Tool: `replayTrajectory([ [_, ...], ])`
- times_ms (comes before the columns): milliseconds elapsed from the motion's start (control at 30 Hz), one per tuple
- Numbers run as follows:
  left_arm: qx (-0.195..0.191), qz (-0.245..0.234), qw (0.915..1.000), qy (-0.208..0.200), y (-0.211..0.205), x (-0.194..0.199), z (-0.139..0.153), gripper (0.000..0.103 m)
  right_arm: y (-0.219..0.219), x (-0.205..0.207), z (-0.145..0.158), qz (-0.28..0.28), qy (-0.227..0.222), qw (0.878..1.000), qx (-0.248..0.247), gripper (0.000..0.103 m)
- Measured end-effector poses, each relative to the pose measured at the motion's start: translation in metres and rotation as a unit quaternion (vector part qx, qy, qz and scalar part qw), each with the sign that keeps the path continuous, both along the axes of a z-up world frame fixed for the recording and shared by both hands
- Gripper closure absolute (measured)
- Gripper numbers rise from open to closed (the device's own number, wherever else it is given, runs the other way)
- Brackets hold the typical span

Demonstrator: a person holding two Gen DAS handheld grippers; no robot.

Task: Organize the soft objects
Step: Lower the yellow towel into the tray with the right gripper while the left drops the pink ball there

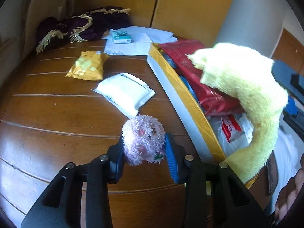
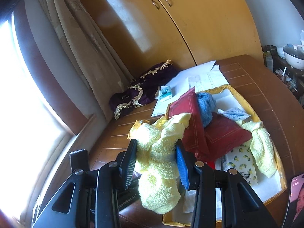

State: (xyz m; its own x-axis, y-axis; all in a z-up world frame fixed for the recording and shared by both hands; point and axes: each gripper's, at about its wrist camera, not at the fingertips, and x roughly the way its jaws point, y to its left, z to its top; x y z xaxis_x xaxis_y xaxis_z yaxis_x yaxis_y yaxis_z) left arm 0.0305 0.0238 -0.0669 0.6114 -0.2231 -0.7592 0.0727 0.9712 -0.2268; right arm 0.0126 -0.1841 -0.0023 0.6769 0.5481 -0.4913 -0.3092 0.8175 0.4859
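In the left wrist view my left gripper (image 1: pixel 145 150) is shut on a fuzzy pink plush ball (image 1: pixel 142 138), held just above the wooden table (image 1: pixel 47 114). My right gripper (image 2: pixel 155 161) is shut on a pale yellow towel (image 2: pixel 157 152), which hangs over the near left corner of the yellow-rimmed box (image 2: pixel 279 163). The same yellow towel (image 1: pixel 243 87) appears at the right of the left wrist view, draped over the box (image 1: pixel 180 87). Inside the box lie red packets (image 2: pixel 224 134), a blue cloth (image 2: pixel 205 106), a second yellow towel (image 2: pixel 262 148) and a lemon-print pack (image 2: pixel 241 163).
On the table left of the box lie a white pouch (image 1: pixel 125 93), a yellow snack bag (image 1: pixel 87 66), papers (image 1: pixel 131 43) with a small teal box (image 1: pixel 121 37), and a purple fringed cloth (image 1: pixel 79 26). Wooden wardrobe doors (image 2: pixel 171 28) stand behind. A phone (image 2: pixel 296 195) sits at the right edge.
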Motion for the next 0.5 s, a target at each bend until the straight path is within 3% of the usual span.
replayTrajectory([
  [200, -0.065, 0.028, 0.9974, -0.013, 0.024, -0.003, 0.018, 0.067, -0.01, -0.001, 0.009, 0.019, -0.019, 0.999, 0.02, 0.063],
  [367, -0.114, 0.056, 0.9916, -0.026, 0.041, -0.002, 0.04, 0.067, -0.042, -0.007, 0.04, 0.009, -0.044, 0.998, 0.042, 0.063],
  [500, -0.135, 0.04, 0.9887, -0.05, 0.035, -0.004, 0.061, 0.067, -0.068, -0.012, 0.067, -0.024, -0.06, 0.998, 0.024, 0.062],
])
